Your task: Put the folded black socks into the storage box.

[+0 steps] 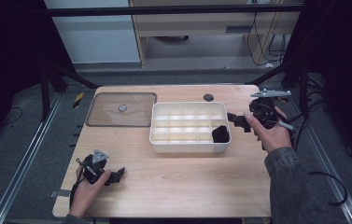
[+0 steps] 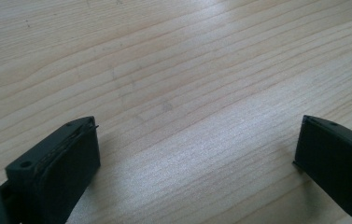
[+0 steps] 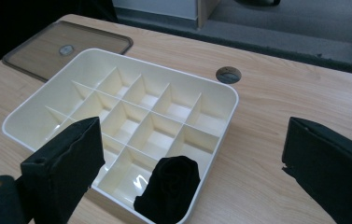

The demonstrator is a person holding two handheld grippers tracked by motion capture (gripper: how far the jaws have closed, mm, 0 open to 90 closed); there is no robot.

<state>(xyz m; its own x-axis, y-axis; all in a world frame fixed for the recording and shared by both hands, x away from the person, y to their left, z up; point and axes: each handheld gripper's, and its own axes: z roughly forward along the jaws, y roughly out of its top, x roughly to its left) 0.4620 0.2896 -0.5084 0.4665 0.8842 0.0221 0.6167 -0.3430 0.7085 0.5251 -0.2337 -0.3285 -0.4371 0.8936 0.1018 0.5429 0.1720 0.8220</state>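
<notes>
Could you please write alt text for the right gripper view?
A rolled black fabric bundle sits in a corner compartment of a cream plastic divided organiser box on a light wooden table. The right tool hovers open before it, and a clear flat lid lies beyond the box.

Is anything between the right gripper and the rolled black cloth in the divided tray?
Nothing visible. The right gripper has its jaws spread wide, just outside the tray's near corner. The rolled black cloth stands in that corner compartment, poking above the rim, open from above. The lid lies apart, left of the tray.
</notes>
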